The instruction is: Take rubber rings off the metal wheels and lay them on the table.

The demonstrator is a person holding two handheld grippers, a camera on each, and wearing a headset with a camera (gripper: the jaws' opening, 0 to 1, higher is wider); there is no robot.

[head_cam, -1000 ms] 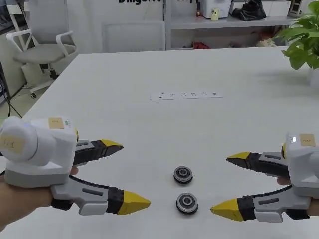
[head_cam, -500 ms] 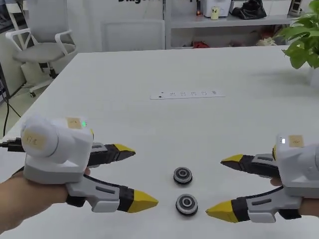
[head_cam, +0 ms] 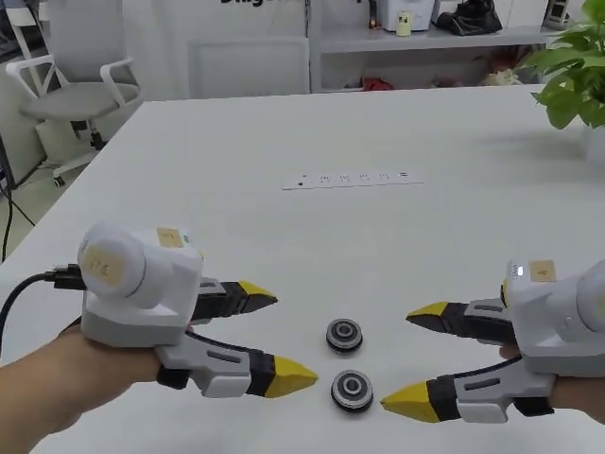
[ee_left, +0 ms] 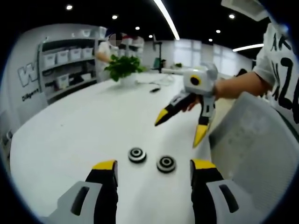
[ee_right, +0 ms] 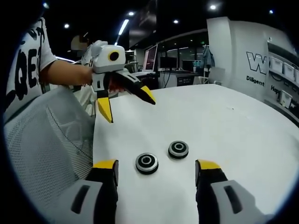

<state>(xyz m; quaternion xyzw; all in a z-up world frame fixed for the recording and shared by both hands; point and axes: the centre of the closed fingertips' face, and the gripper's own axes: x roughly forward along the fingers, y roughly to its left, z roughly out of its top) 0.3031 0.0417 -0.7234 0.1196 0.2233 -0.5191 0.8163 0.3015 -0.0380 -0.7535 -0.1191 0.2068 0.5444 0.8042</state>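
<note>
Near wheel (head_cam: 352, 389): lies flat on the white tabletop (head_cam: 236, 236), between the lower jaw tips of the two grippers and touching neither; its dark rubber ring (head_cam: 336, 391) sits round a metal hub, not yet off
Left hand-held gripper (head_cam: 281, 339): jaws spread wide and empty, tips just left of the two wheels, the lower tip closest to the near wheel
Right hand-held gripper (head_cam: 402, 359): also spread wide with nothing between its jaws, tips just right of the wheels, facing the left one across them
Far wheel (head_cam: 344, 335): just beyond the near wheel and apart from it, also flat with its ring on
Step in hand: I judge this to be the approach to the first wheel, most likely the near one, since both lower tips flank it
How to do it well: one gripper should pinch the wheel by its hub or pin it down so it cannot skate on the smooth top; the other should take the rubber alone at the rim, then peel outward and roll it off rather than tug straight
Risk: a small, flat wheel gives the jaws little to bite; closing too high may flick it away or knock the far wheel
Laying down: the bare tabletop beside the wheels has room for the freed ring, kept apart from both
Power strip (head_cam: 345, 178): set in the tabletop well beyond, out of the way
Plant (head_cam: 572, 66): at the far right edge, no concern
</note>
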